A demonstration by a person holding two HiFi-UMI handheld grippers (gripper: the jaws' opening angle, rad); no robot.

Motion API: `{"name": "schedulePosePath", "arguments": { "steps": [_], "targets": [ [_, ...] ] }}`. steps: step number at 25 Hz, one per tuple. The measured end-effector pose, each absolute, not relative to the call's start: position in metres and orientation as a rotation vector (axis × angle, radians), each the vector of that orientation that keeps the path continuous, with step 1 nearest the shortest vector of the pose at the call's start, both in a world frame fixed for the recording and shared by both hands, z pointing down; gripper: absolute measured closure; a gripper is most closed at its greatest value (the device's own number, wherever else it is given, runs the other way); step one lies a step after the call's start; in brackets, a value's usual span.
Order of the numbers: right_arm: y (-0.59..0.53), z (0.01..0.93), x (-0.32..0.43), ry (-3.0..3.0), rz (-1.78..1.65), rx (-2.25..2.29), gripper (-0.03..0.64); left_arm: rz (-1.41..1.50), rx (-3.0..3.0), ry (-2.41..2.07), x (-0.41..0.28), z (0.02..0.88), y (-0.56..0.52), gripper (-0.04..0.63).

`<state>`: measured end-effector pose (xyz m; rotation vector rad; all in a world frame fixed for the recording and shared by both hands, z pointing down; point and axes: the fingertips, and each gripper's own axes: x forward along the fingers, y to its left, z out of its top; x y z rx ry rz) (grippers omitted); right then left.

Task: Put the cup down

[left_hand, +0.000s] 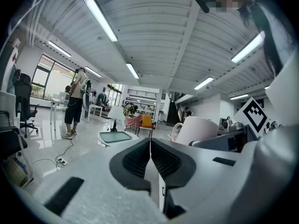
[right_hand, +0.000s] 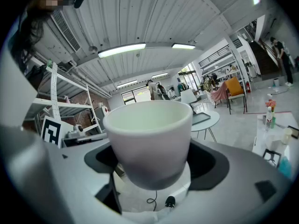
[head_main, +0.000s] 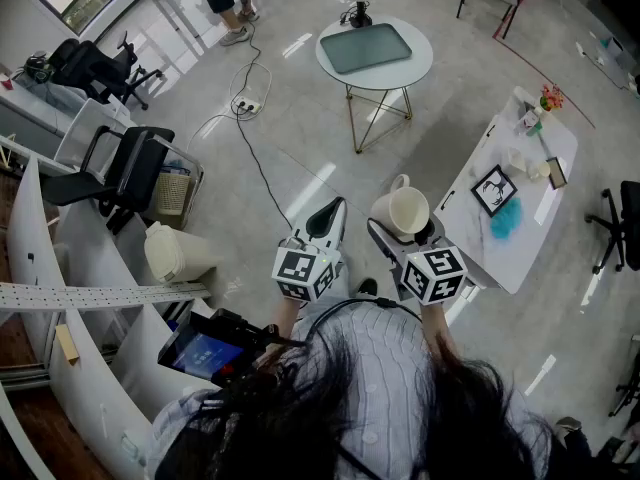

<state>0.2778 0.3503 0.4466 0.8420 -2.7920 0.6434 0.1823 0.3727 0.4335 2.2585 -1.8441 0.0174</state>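
Note:
A white cup (head_main: 405, 210) with a handle sits upright between the jaws of my right gripper (head_main: 403, 228), which is shut on it and holds it in the air over the floor, left of the white table (head_main: 520, 258). In the right gripper view the cup (right_hand: 149, 141) fills the middle, with a dark jaw pressed against each side. My left gripper (head_main: 327, 218) hovers just left of it, shut with nothing in it; its two ribbed pads meet (left_hand: 150, 158). The cup (left_hand: 198, 130) also shows at the right in the left gripper view.
The white table holds a framed picture (head_main: 493, 189), a blue fluffy thing (head_main: 505, 218) and small items. A round table (head_main: 374, 50) with a tray stands ahead. Office chairs (head_main: 125, 173), a cable with a power strip (head_main: 246, 106) and white shelving (head_main: 60, 298) lie to the left.

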Motion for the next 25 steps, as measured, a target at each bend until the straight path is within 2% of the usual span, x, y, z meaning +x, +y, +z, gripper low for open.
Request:
{"name": "schedulePosePath", "arguments": {
  "steps": [14, 25],
  "targets": [
    [0.31, 0.454, 0.257, -2.777, 0.701, 0.844, 0.187, 0.031, 2.238, -1.827, 0.158, 0.443, 0.334, 0.577],
    [0.223, 0.456, 0.19, -2.742, 0.736, 0.888, 0.187, 0.054, 2.273, -1.787, 0.086, 0.438, 0.239, 0.577]
  ]
}}
